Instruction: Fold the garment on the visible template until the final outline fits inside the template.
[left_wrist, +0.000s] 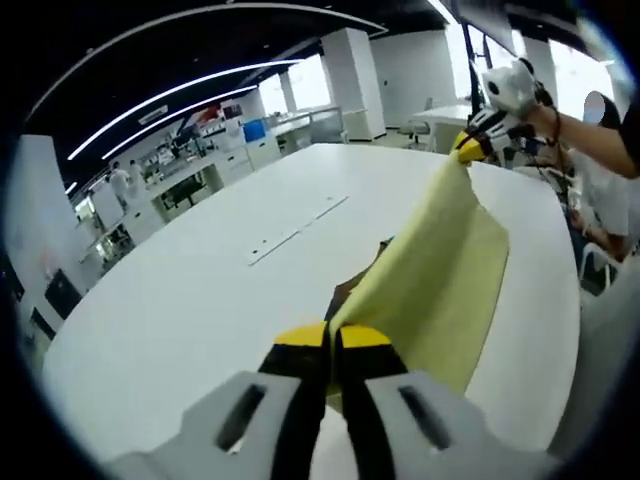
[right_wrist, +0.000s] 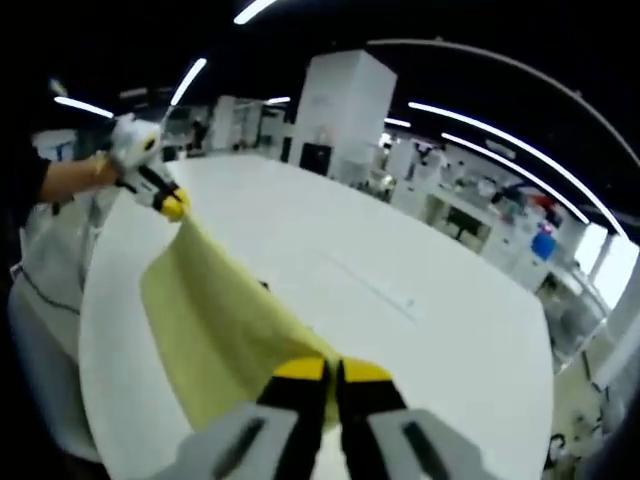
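We held the yellow garment (left_wrist: 440, 280) up off the white table (left_wrist: 200, 290), stretched taut between our two grippers. In the left gripper view, the left gripper (left_wrist: 333, 345) had its yellow-tipped jaws pressed together on one corner of the cloth, with no gap between them. From there the fabric rose away as a slanted sheet towards the far upper corner, where the right gripper (left_wrist: 470, 145) pinched it, a hand behind the tool. The lower edge of the sheet hung down over the near-right edge of the table. A dark patch (left_wrist: 352, 288) lay on the tabletop just beyond our left jaws, partly hidden by the cloth; we could not tell what it was. A long thin strip (left_wrist: 297, 230) with small marks ran across the middle of the table, well apart from the garment.

In the right gripper view, the right gripper (right_wrist: 333, 375) likewise had its jaws closed tight on a corner of the garment (right_wrist: 215, 330). The cloth ran from there to the left gripper (right_wrist: 170, 205), which gripped the opposite corner, near the table's (right_wrist: 400, 330) left edge as that view had it. The fabric sagged a little between the two corners and hung above the table's near edge. Beyond the table we saw a white pillar (right_wrist: 340, 110), desks and ceiling light strips.
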